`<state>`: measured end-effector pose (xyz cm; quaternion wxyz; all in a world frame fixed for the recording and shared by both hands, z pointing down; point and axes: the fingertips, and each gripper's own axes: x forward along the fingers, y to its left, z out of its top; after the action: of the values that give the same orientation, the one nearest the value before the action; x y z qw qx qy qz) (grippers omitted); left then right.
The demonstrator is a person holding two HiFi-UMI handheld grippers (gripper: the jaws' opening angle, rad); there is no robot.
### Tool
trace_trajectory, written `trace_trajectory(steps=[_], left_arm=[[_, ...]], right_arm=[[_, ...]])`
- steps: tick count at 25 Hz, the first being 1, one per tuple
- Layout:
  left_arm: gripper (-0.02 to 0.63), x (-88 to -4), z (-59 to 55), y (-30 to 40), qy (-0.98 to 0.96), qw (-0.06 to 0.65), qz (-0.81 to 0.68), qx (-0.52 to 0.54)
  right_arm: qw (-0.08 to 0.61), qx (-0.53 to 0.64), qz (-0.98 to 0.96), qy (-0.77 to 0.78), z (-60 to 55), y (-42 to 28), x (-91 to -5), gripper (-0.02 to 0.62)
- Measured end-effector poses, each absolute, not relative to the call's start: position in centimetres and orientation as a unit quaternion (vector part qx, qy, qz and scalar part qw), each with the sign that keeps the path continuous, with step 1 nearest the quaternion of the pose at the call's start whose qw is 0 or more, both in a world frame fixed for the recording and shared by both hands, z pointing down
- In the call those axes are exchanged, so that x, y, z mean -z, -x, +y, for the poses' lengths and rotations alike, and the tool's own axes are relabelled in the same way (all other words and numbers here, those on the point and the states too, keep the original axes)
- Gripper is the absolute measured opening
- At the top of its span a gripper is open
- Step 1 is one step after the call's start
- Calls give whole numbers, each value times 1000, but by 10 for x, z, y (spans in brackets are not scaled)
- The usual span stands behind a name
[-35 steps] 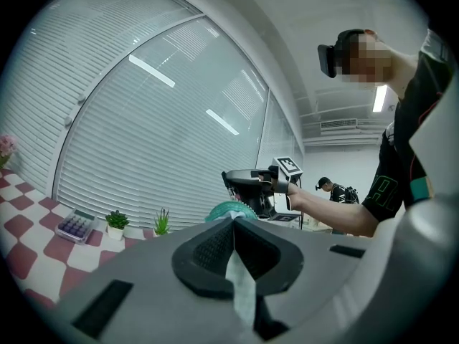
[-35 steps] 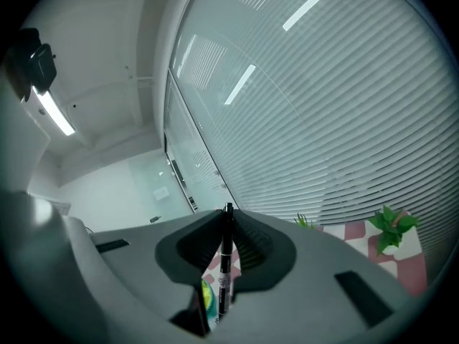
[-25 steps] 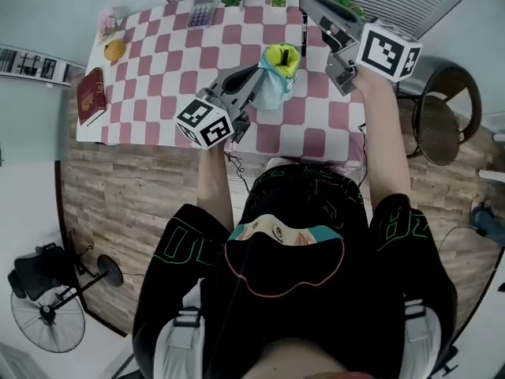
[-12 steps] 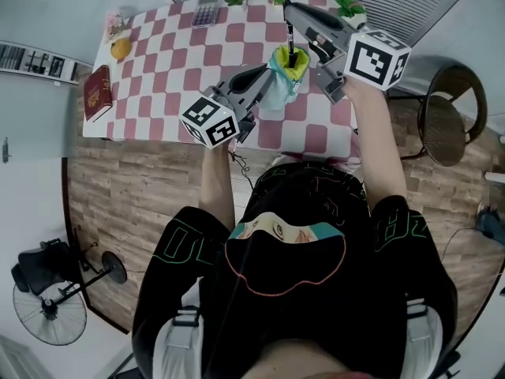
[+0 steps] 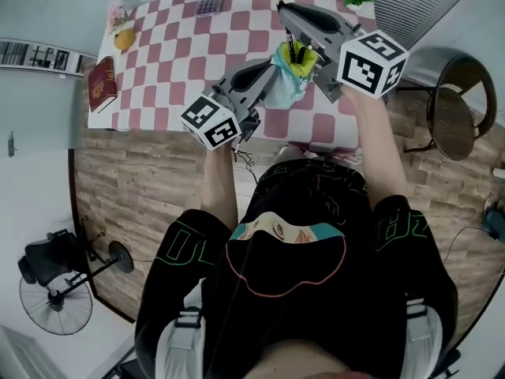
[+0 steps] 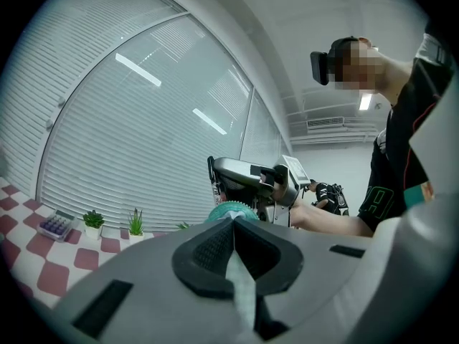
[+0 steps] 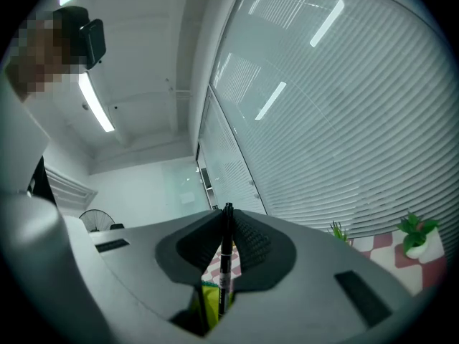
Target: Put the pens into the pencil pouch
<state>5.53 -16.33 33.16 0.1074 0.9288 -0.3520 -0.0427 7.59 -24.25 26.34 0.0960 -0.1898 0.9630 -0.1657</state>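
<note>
My left gripper (image 6: 234, 224) is clamped shut on the rim of the teal pencil pouch (image 5: 286, 87), holding it upright over the checked bench (image 5: 170, 54) with its yellow-lined mouth open. My right gripper (image 7: 228, 224) pinches a black pen (image 7: 225, 278) upright, with the pen's lower end at the pouch mouth. To do this well, I should steady the pouch, keep the pen vertical over the opening, lower it well inside, and only then loosen my hold.
</note>
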Motion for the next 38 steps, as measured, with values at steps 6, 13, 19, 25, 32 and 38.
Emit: trace_trajectory(steps=[6, 13, 19, 25, 32, 38], left_arm=[[0, -327, -159, -41, -920, 116, -369, 69], [0, -332, -155, -31, -915, 119, -380, 66], [0, -333, -154, -24, -911, 119, -388, 70], [0, -330, -157, -23, -911, 117, -389, 75], [0, -335, -158, -26, -911, 121, -389, 70], [0, -336, -159, -27, -910, 123, -389, 71]], right_arm=[[73, 122, 973, 183, -224, -71, -273, 51], [41, 103, 974, 196, -209, -77, -295, 51], [36, 126, 969, 211, -205, -91, -316, 51], [-10, 127, 966, 224, -201, -97, -342, 51], [-84, 104, 963, 235, -198, -94, -364, 52], [-42, 94, 959, 263, -210, -107, -346, 57]])
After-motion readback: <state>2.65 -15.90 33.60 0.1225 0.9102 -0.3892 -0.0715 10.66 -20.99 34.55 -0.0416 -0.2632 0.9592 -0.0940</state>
